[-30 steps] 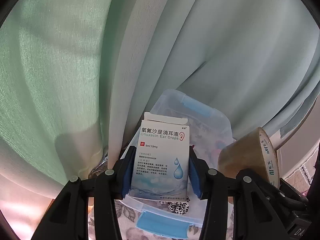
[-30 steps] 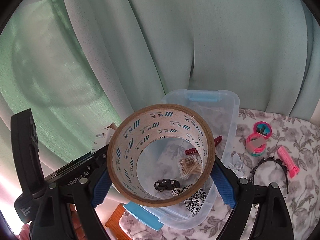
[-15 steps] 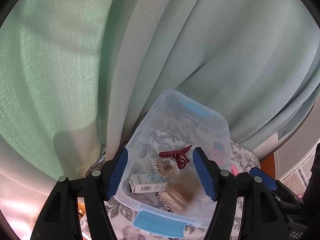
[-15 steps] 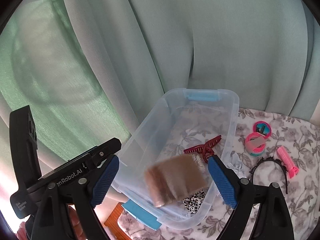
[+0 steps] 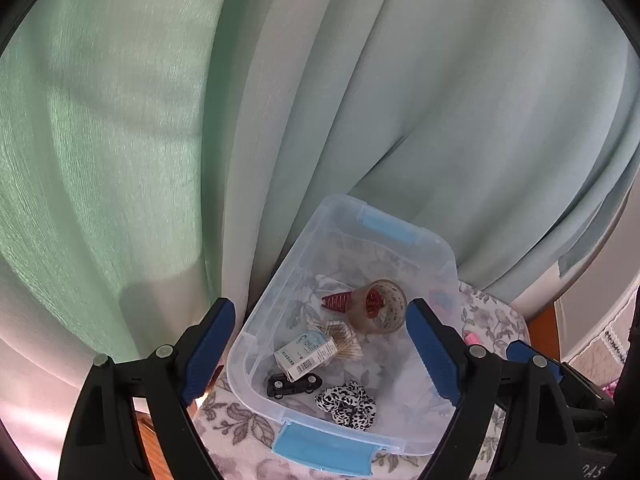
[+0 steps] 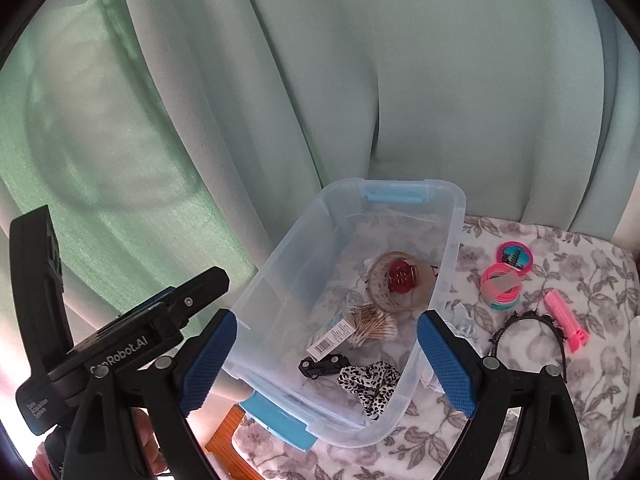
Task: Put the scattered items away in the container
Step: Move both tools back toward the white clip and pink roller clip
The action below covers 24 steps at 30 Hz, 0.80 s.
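Hovering over the clear bin [image 5: 440, 252] – left gripper [image 5: 320, 344] jaws opening, right gripper [image 6: 326, 356] spread, both empty – since tape roll [image 6: 400, 286] and medicine box [image 5: 306, 354] lie inside.

The red hair clip [image 6: 402, 276] shows only through the ring of the tape roll [image 6: 400, 286], most of it covered. The small box [image 5: 306, 354] hides part of the black toy car [image 5: 294, 385]; its print is too small to read. At the right edge of the right-wrist frame, the tabletop [image 6: 600, 380] is cut off.
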Tool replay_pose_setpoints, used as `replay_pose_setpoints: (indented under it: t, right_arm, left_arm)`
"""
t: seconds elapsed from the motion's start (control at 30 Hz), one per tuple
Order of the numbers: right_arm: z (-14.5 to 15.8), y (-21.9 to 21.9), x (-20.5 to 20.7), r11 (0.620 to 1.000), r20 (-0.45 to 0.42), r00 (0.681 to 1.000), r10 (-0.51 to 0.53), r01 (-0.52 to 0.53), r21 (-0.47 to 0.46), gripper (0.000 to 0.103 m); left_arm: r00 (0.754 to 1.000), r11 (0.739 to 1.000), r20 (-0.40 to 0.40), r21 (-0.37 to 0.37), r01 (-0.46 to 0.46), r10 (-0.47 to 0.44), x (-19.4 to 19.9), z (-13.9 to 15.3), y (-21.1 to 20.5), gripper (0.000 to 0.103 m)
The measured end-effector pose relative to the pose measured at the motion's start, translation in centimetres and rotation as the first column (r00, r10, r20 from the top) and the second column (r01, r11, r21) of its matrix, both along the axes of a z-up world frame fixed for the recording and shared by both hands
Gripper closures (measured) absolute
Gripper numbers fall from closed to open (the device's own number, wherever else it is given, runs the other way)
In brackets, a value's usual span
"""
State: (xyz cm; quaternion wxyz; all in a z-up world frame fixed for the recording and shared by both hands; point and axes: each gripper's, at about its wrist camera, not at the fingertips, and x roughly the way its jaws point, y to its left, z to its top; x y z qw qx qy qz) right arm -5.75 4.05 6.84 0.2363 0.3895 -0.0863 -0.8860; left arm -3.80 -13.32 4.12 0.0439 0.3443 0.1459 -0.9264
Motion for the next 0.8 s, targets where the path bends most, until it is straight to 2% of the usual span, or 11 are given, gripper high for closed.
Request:
replay_pose_setpoints:
  t: [0.43, 0.8]
  right_arm:
    - [0.9, 1.9, 2.3, 1.0, -0.033, 0.999, -0.014, 0.014, -0.014, 0.009]
    - [0.9, 6.8, 5.4, 0.995, -0.048, 0.995, -0.084, 0.081, -0.053, 0.009]
  left_arm:
    - [0.999, 1.0, -0.046, -0.024, 0.018, -0.019, 2.1, 1.8, 2.0, 0.013]
    - [0.993, 0.996, -0.085, -0.047, 0.073, -0.077, 4.3, 2.3, 7.0, 0.013]
